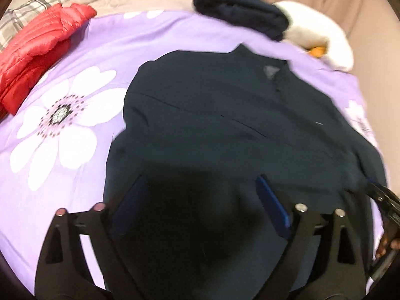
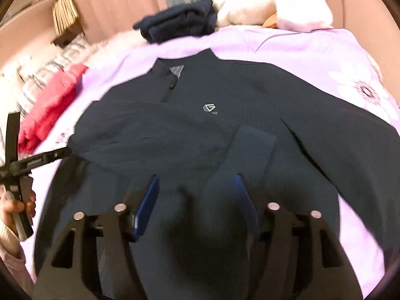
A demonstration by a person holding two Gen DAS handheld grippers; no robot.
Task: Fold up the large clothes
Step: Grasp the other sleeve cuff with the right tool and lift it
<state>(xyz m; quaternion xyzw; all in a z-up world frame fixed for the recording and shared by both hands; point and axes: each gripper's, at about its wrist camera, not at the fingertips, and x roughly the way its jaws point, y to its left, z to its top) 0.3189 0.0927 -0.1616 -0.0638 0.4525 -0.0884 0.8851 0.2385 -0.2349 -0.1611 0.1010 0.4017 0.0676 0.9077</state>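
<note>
A dark navy jacket (image 1: 225, 115) lies front up and spread flat on a lilac bedspread with white flowers (image 1: 62, 115). In the right wrist view the jacket (image 2: 250, 92) shows a small grey chest logo (image 2: 209, 108) and a half-zipped collar. One sleeve is folded across the chest, and its cuff (image 2: 252, 137) lies just ahead of my right gripper (image 2: 196, 200). That gripper hovers open over the sleeve, its blue pads clear of the cloth. My left gripper (image 1: 202, 197) hangs wide open over the jacket's lower part with nothing between its fingers.
A red puffer jacket (image 1: 37, 50) lies at the left of the bed beside a plaid pillow (image 1: 37, 7). A folded dark garment (image 1: 240, 10) and a white plush (image 1: 317, 30) sit at the far edge. A pink curtain (image 1: 350, 0) hangs behind.
</note>
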